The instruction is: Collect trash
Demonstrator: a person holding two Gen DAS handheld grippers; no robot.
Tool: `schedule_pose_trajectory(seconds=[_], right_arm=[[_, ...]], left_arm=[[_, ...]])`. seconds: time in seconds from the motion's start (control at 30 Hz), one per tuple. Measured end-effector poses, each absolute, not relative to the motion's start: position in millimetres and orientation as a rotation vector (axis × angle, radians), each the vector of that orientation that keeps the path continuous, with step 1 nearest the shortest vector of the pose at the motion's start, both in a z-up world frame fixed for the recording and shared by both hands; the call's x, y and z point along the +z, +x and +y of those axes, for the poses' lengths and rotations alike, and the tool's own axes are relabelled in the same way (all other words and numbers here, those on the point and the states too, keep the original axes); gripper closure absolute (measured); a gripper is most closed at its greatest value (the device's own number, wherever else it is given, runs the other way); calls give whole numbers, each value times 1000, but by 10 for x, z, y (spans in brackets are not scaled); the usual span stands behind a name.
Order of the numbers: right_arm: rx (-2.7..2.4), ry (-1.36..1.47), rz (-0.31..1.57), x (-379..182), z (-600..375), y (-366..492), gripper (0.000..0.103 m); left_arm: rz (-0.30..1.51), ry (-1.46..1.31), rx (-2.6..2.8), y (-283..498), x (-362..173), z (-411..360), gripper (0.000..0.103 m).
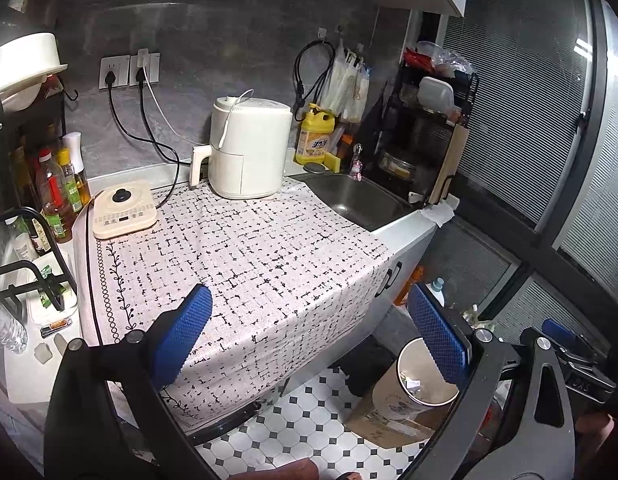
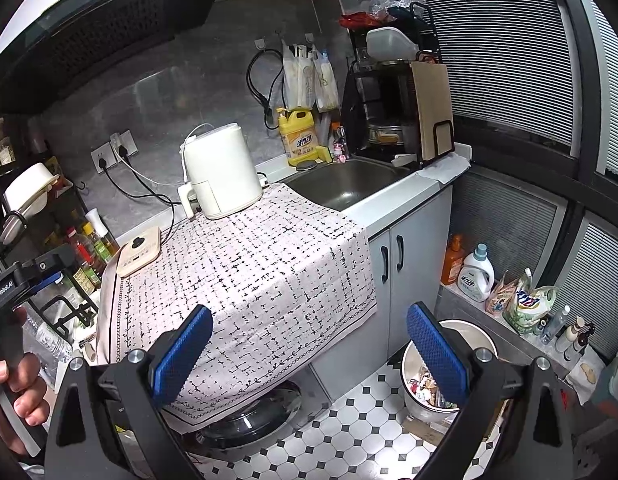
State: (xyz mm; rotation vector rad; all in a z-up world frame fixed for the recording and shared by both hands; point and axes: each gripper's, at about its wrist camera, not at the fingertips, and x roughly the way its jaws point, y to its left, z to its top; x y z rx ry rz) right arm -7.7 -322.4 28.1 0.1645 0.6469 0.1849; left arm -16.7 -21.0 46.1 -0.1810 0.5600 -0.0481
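My left gripper (image 1: 313,332) is open and holds nothing; it hovers over the front edge of the patterned tablecloth (image 1: 269,248). The right gripper (image 2: 311,344) is also open and bare, at the cloth's front corner. A round white trash bin (image 2: 465,332) stands on the floor to the right, below the counter, with mixed paper scraps (image 2: 423,386) inside. The right blue pad partly hides it in both views. In the left wrist view the bin (image 1: 413,360) rests on a cardboard box (image 1: 389,420). A few green wrappers (image 1: 49,276) lie on a white tray at the far left.
On the cloth stand a white air fryer (image 1: 249,148) and a beige induction cooker (image 1: 123,210). The sink (image 1: 357,200) lies to the right, sauce bottles (image 1: 57,196) to the left. Detergent bottles (image 2: 475,272) line the floor ledge. A hand (image 2: 13,392) grips the left tool's handle.
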Motion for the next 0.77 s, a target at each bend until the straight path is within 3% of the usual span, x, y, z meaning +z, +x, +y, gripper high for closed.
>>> schedule_pose_trajectory(seconds=[0.77], right_arm=[[122,101,677,347,-3017,-173,8]], left_arm=[[537,-263,-68,-231,376,155,6]])
